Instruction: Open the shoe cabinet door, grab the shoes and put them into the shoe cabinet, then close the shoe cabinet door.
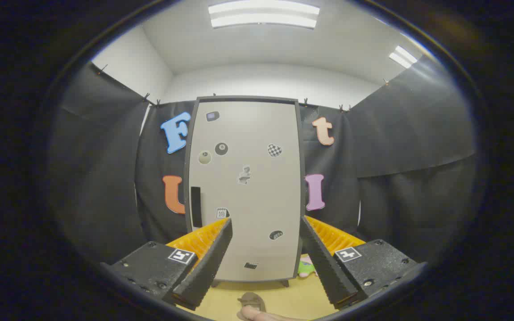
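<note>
A tall pale shoe cabinet (246,187) stands upright ahead of me against the booth's wall, its door shut. Several small stickers dot the door, and a dark vertical handle (196,206) sits near its left edge. My gripper (266,249) is open, its two fingers wide apart, with nothing between them; the cabinet's lower part lies beyond them. On the wooden floor just below the fingers lies a brownish shoe (251,302), partly cut off, with a pale rounded thing, perhaps part of a person, beside it.
A small green and pink object (306,267) lies on the floor by the cabinet's right foot. Black cloth walls close in on the left and right. The wooden floor (292,296) stretches between me and the cabinet.
</note>
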A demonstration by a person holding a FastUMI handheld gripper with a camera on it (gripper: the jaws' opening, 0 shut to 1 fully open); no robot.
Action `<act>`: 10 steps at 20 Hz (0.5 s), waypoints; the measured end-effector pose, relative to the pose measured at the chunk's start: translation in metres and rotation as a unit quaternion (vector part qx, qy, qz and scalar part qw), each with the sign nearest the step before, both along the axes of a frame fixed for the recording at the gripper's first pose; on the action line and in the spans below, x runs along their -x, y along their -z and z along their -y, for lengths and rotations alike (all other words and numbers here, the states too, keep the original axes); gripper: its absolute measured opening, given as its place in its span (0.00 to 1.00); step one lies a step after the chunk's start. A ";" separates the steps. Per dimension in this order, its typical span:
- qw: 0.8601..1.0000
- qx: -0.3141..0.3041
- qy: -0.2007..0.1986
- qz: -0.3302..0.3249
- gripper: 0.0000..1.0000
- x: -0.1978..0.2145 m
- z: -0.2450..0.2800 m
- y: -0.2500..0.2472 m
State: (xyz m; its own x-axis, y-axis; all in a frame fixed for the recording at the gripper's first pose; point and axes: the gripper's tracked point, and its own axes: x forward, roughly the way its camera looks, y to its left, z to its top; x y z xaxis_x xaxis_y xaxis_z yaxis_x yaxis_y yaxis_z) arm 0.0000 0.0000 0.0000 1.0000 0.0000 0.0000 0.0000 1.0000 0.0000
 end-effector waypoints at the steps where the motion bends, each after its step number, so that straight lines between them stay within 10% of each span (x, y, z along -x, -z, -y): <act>1: 1.000 0.000 0.001 -0.002 0.99 -0.002 0.000 0.000; 10: 1.000 0.003 0.000 -0.013 0.99 -0.009 0.001 0.003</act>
State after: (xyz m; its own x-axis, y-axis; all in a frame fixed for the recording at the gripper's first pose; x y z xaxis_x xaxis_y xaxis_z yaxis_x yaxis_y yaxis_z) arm 0.0089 -0.0012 -0.0032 0.9997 0.0001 -0.0257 -0.0002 1.0000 -0.0064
